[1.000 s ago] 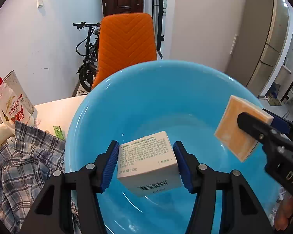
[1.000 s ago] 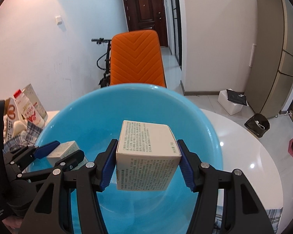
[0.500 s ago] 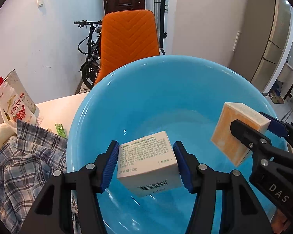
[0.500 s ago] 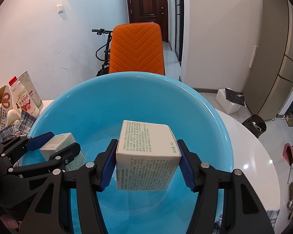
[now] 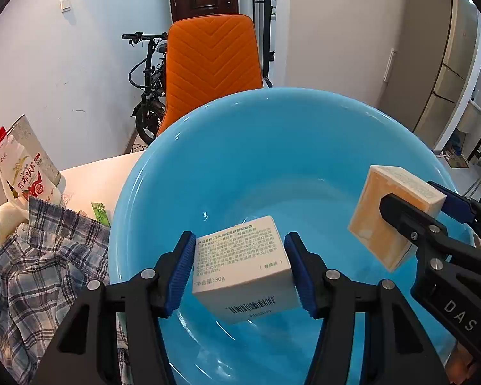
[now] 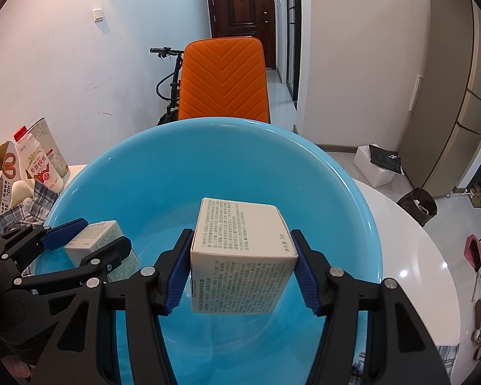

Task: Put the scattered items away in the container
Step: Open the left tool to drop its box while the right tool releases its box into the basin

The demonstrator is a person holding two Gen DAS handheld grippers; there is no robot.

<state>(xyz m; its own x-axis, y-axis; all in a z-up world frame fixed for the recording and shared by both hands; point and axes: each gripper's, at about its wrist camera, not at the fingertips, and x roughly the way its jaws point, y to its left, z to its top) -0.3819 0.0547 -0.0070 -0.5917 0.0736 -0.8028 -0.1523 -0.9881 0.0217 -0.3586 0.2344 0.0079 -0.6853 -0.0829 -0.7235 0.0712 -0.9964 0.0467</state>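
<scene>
A big blue basin (image 5: pixel 208 166) (image 6: pixel 336 186) stands on the white table. My left gripper (image 5: pixel 240 269) is shut on a small white box with a barcode (image 5: pixel 243 272) and holds it inside the basin, above the bottom. My right gripper (image 6: pixel 240 266) is shut on a larger white box with green print (image 6: pixel 240 250), also over the basin. In the left wrist view the right gripper (image 5: pixel 410 221) and its box (image 5: pixel 391 215) show at the right. In the right wrist view the left gripper (image 6: pixel 83 240) and its box (image 6: pixel 96 237) show at the left.
A plaid shirt (image 5: pixel 41 256) lies left of the basin, with a milk bottle (image 5: pixel 22 173), cartons and a green packet (image 5: pixel 99 211) behind it. An orange chair (image 5: pixel 211 67) stands behind the table, a bicycle beside it. The white table (image 6: pixel 410 263) extends to the right.
Both grippers have sunk lower into the basin with their boxes. The right gripper's box has moved down and left in the left wrist view.
</scene>
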